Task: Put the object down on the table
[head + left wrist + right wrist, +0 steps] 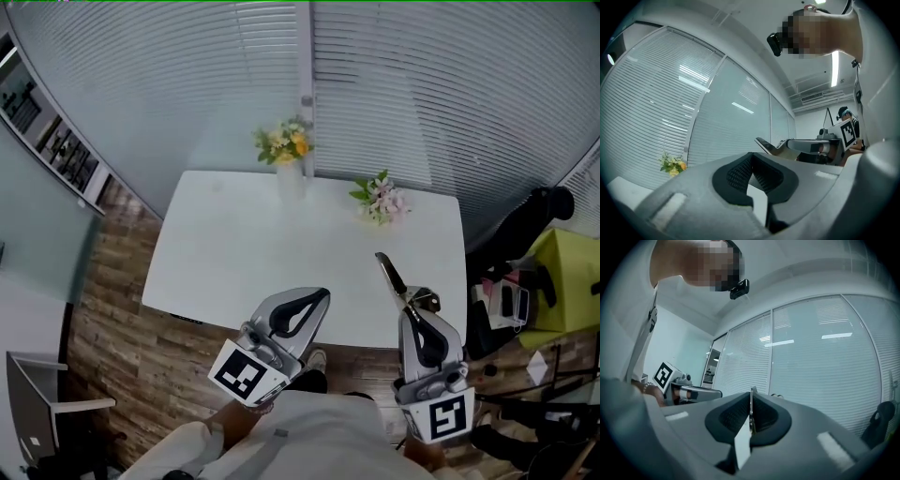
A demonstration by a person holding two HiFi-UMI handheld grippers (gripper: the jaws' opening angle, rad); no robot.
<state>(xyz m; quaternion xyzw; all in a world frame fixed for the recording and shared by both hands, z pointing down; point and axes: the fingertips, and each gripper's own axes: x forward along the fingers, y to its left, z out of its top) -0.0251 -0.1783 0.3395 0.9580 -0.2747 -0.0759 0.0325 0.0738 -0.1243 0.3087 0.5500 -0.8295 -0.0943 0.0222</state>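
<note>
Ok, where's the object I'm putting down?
Head view, lower right: the dark object is clamped in the right gripper, poking over the near right corner of the white table, short of the pink flowers.

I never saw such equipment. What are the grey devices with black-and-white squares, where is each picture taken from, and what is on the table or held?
No robot here: a person holds grey tongs in each hand. The head view looks down from a camera on the person's head; the other two come from cameras riding on the tongs. The left tongs are shut and empty. The right tongs are shut on a thin dark flat tool, pointing over the white rectangular table. At the table's far side stand a yellow flower bouquet and a pink-and-white flower bouquet.
</note>
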